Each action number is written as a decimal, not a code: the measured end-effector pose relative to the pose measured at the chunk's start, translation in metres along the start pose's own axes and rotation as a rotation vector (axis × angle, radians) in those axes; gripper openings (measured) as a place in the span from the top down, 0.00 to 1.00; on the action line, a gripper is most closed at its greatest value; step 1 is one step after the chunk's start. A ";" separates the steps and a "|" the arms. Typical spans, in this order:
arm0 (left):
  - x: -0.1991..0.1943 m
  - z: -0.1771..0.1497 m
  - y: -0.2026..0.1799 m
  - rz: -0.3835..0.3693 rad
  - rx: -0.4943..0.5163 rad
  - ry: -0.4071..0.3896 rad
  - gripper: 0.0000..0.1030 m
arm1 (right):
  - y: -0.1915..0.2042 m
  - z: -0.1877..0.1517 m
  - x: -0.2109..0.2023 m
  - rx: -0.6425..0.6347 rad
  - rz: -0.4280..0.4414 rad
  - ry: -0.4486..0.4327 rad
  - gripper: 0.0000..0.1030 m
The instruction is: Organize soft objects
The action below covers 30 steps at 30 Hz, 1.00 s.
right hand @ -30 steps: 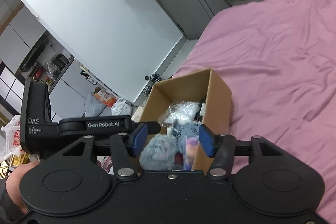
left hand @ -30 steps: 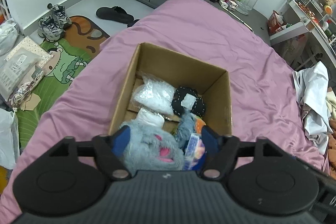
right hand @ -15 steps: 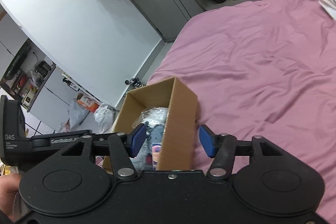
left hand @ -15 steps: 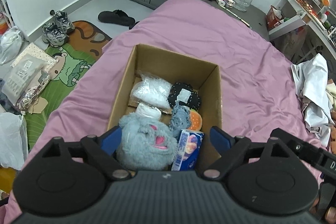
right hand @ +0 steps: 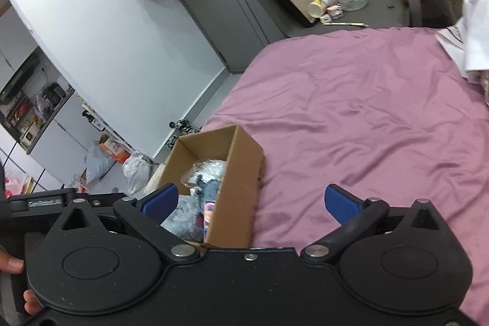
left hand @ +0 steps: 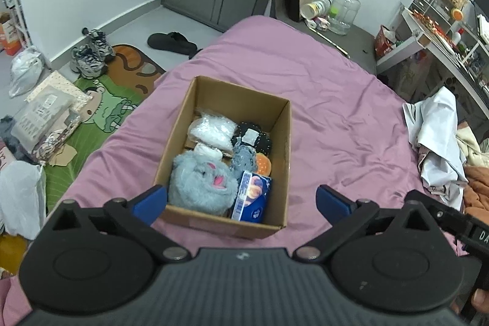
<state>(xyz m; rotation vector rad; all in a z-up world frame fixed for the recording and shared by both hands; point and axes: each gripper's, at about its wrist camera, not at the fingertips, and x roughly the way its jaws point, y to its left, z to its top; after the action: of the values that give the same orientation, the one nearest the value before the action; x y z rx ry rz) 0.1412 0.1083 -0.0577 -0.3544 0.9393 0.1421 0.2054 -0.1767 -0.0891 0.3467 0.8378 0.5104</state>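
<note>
A cardboard box sits on the purple bed. Inside it lie a grey plush toy, a blue packet, a clear bag of white stuff, a black round piece and an orange one. My left gripper is open and empty, above the box's near end. My right gripper is open and empty, just right of the box, where the grey plush shows.
Crumpled white and orange clothes lie at the bed's right edge. Left of the bed are a cartoon floor mat, sneakers, bags and a black slipper. A desk and shelves stand at the right.
The left gripper opened wide, let go of the grey plush into the box and pulled back and up. The right gripper opened wider and drew back to the right of the box.
</note>
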 end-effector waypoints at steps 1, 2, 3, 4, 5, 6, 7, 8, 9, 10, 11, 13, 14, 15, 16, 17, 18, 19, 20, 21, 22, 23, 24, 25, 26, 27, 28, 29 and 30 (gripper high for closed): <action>-0.004 -0.003 0.001 0.001 -0.006 -0.004 0.00 | -0.002 0.000 -0.004 0.003 -0.003 -0.006 0.00; -0.008 -0.004 0.001 0.001 -0.011 -0.005 0.00 | -0.002 0.000 -0.009 -0.003 -0.011 -0.013 0.00; -0.012 -0.005 0.002 0.001 -0.018 -0.008 0.00 | -0.003 0.001 -0.012 -0.012 -0.018 -0.017 0.00; -0.015 -0.007 0.003 0.003 -0.024 -0.011 0.00 | -0.002 0.002 -0.016 -0.022 -0.030 -0.020 0.00; -0.020 -0.008 0.003 0.003 -0.029 -0.016 0.00 | -0.002 0.003 -0.020 -0.029 -0.039 -0.020 0.00; -0.025 -0.009 0.003 -0.002 -0.032 -0.022 0.00 | -0.002 0.003 -0.023 -0.032 -0.044 -0.018 0.00; -0.030 -0.011 0.003 -0.009 -0.032 -0.026 0.00 | -0.001 0.004 -0.027 -0.035 -0.046 -0.016 0.00; -0.035 -0.013 0.003 -0.013 -0.030 -0.031 0.00 | 0.000 0.004 -0.031 -0.040 -0.047 -0.016 0.00; -0.041 -0.015 0.003 -0.017 -0.027 -0.036 0.00 | 0.002 0.003 -0.035 -0.047 -0.048 -0.019 0.00; -0.046 -0.016 0.002 -0.024 -0.025 -0.041 0.00 | 0.003 0.003 -0.040 -0.055 -0.052 -0.022 0.00; -0.052 -0.018 0.002 -0.028 -0.022 -0.047 0.00 | 0.005 0.003 -0.044 -0.061 -0.057 -0.024 0.00; -0.062 -0.021 0.001 -0.032 -0.015 -0.060 0.00 | 0.007 0.003 -0.052 -0.073 -0.066 -0.027 0.00; -0.066 -0.022 -0.001 -0.028 -0.013 -0.067 0.00 | 0.008 0.002 -0.056 -0.075 -0.067 -0.029 0.00; -0.070 -0.023 -0.002 -0.021 -0.011 -0.072 0.00 | 0.009 0.002 -0.060 -0.075 -0.069 -0.029 0.00; -0.074 -0.023 -0.004 -0.016 -0.011 -0.076 0.00 | 0.009 0.001 -0.063 -0.074 -0.067 -0.029 0.00; -0.077 -0.024 -0.006 -0.017 -0.010 -0.079 0.00 | 0.010 0.000 -0.066 -0.077 -0.067 -0.032 0.00; -0.081 -0.025 -0.008 -0.020 -0.007 -0.086 0.00 | 0.011 -0.001 -0.070 -0.082 -0.071 -0.035 0.00; -0.084 -0.027 -0.010 -0.019 -0.001 -0.093 0.00 | 0.013 -0.002 -0.072 -0.088 -0.077 -0.038 0.00; -0.088 -0.029 -0.013 -0.017 0.008 -0.100 0.00 | 0.014 -0.003 -0.075 -0.095 -0.082 -0.038 0.00; -0.091 -0.032 -0.016 -0.017 0.018 -0.104 0.00 | 0.016 -0.004 -0.078 -0.104 -0.083 -0.038 0.00; -0.094 -0.035 -0.019 -0.016 0.026 -0.108 0.00 | 0.017 -0.005 -0.082 -0.110 -0.081 -0.036 0.00; -0.096 -0.038 -0.021 -0.018 0.034 -0.113 0.00 | 0.018 -0.006 -0.085 -0.114 -0.080 -0.032 0.00; -0.098 -0.041 -0.023 -0.018 0.042 -0.114 0.00 | 0.020 -0.007 -0.088 -0.121 -0.079 -0.027 0.00; -0.100 -0.044 -0.025 -0.013 0.045 -0.111 0.00 | 0.022 -0.008 -0.090 -0.129 -0.080 -0.021 0.00; -0.102 -0.047 -0.025 -0.009 0.044 -0.103 0.00 | 0.024 -0.008 -0.093 -0.138 -0.087 -0.014 0.00; -0.103 -0.049 -0.026 -0.008 0.041 -0.095 0.00 | 0.026 -0.010 -0.095 -0.143 -0.096 -0.011 0.00; -0.106 -0.052 -0.027 -0.006 0.043 -0.093 0.00 | 0.028 -0.011 -0.098 -0.152 -0.103 -0.011 0.00; -0.110 -0.056 -0.027 -0.001 0.049 -0.099 0.00 | 0.030 -0.012 -0.101 -0.163 -0.106 -0.011 0.00; -0.114 -0.059 -0.029 0.006 0.058 -0.110 0.00 | 0.033 -0.014 -0.104 -0.177 -0.107 -0.008 0.00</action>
<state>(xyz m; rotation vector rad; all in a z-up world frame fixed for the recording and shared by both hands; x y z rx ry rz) 0.0374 0.0642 0.0094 -0.2873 0.8337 0.1382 0.1270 -0.2060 -0.0185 0.1407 0.7922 0.4792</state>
